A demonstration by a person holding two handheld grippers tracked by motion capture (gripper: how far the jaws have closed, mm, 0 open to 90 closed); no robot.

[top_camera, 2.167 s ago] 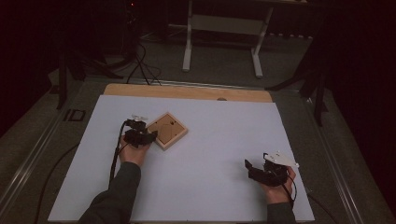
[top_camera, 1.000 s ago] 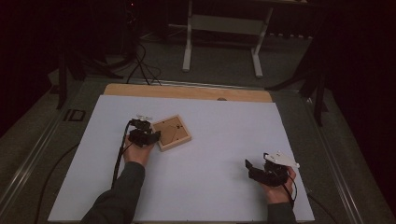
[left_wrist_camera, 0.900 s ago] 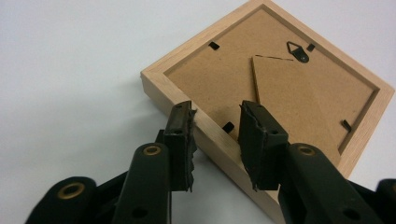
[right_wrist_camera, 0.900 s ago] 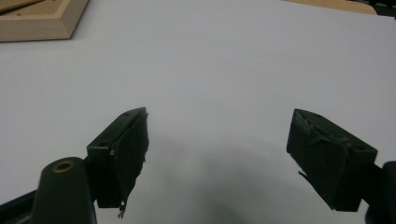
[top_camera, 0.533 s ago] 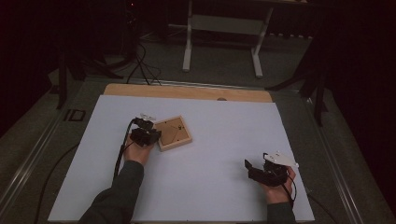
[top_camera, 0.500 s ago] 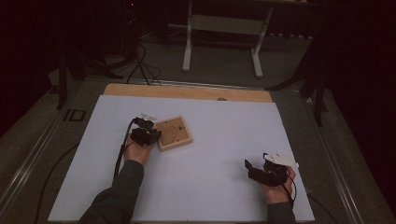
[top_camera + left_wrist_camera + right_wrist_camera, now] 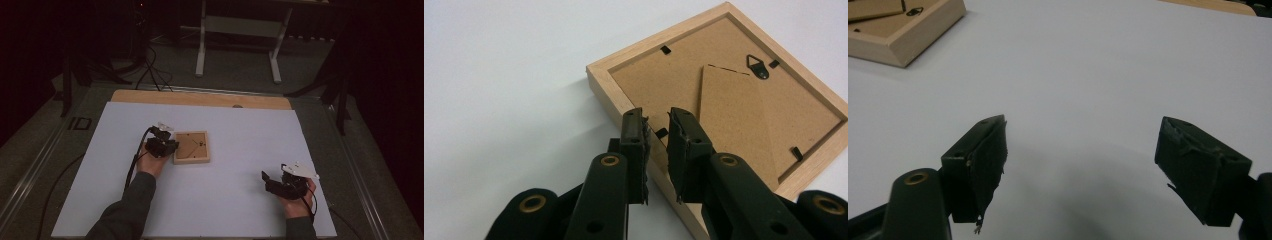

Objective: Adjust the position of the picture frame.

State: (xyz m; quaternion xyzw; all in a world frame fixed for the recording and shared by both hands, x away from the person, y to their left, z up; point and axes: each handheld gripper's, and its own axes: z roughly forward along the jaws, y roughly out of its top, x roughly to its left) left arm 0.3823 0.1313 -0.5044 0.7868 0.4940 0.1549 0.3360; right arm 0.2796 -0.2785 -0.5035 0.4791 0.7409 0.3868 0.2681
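The wooden picture frame (image 7: 191, 147) lay face down on the white surface (image 7: 240, 200), its brown backing board, folded stand and small hanger turned up. My left gripper (image 7: 656, 131) was at the frame's left side, and its fingers (image 7: 634, 135) hung just over the near rail and the edge of the backing. They had just been closing, and only a narrow gap was left between them. Whether the pads pinched the little black tab on that rail I could not tell; the tab sat right at the gap, but the pads did not clearly press on it. My right gripper (image 7: 280, 184) lay well apart from the frame, off to the frame's right and nearer to me, low over the bare surface. Its fingers (image 7: 979, 165) stood wide, released, with nothing between them.
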